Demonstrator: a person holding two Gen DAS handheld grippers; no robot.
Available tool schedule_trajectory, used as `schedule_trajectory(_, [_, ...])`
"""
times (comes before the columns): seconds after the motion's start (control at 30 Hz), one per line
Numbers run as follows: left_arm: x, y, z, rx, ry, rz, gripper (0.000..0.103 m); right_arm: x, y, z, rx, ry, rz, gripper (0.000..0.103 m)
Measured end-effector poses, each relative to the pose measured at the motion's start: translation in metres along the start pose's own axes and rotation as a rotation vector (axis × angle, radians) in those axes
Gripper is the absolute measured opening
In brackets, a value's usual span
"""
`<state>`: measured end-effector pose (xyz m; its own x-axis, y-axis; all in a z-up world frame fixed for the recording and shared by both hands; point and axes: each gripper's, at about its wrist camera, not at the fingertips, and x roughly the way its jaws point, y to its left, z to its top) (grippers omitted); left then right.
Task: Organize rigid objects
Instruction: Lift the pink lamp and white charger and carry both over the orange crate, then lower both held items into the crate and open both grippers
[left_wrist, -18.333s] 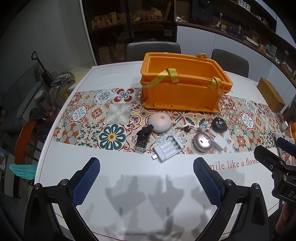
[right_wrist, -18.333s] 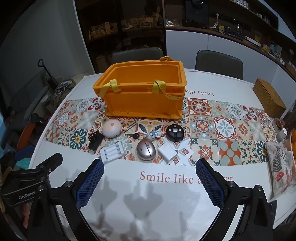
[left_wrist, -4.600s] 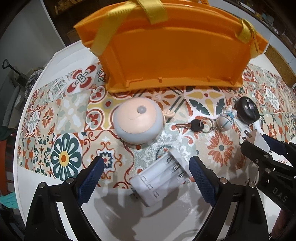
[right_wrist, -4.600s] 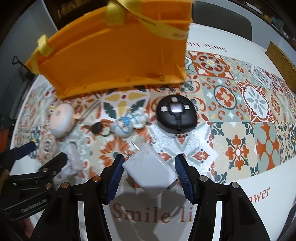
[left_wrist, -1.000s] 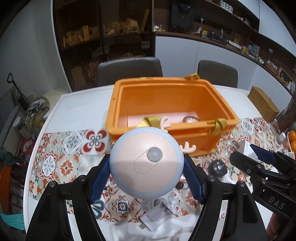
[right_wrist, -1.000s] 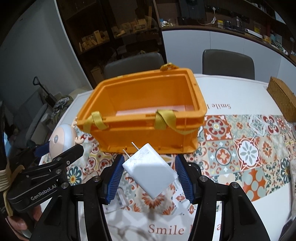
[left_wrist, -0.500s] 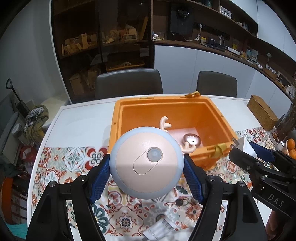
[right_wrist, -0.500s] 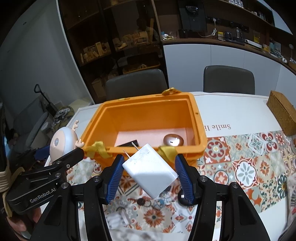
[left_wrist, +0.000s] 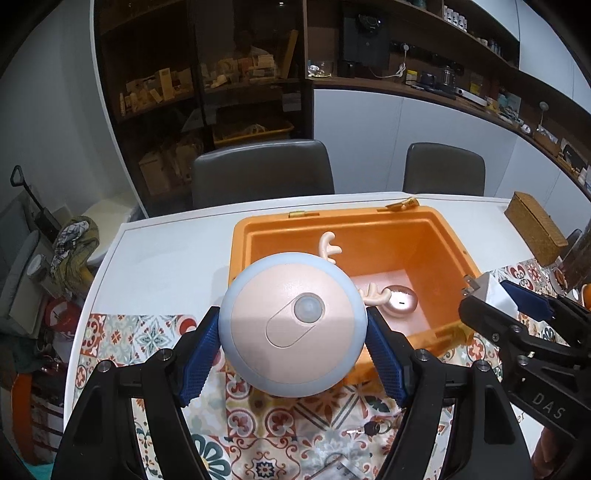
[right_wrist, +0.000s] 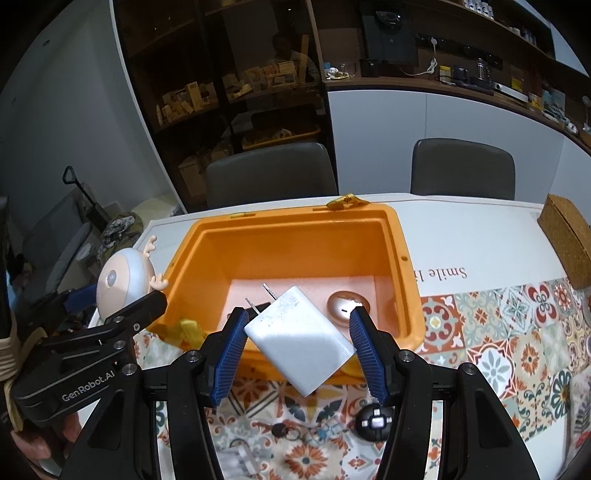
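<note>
I'm carrying both loads further over the orange crate (right_wrist: 402, 258) than a second ago, my left tool (left_wrist: 293, 349) pinching the antlered round lamp (left_wrist: 293, 325), my right tool (right_wrist: 297, 349) clamping the white charger (right_wrist: 299, 339) above its near rim.

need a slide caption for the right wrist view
Right gripper holds a white charger above the orange bin, a mouse already inside.

Your round night light (left_wrist: 293, 325) hides the near left corner of the orange crate (left_wrist: 439, 236) and part of the silver mouse (left_wrist: 400, 301) inside. Your white charger (right_wrist: 299, 341) covers the crate's near wall. The battery holder (left_wrist: 334, 470) is cut off by the bottom edge. Shelf items behind are too small to tell.
</note>
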<state>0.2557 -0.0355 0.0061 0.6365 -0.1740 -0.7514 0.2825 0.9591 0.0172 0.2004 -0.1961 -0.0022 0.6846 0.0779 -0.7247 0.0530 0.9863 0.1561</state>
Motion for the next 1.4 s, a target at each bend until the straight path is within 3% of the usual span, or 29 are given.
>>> schedule_trajectory(0.7, [0.063,-0.006,0.030,0.054,0.155,0.014,0.075,0.049,-0.007,0.035,-0.011,0.121,-0.051,0.057])
schedule_trajectory(1.4, [0.104,-0.009,0.015,0.031,0.318,0.021,0.079,0.069,-0.016,0.034,-0.006,0.181,-0.065,0.057])
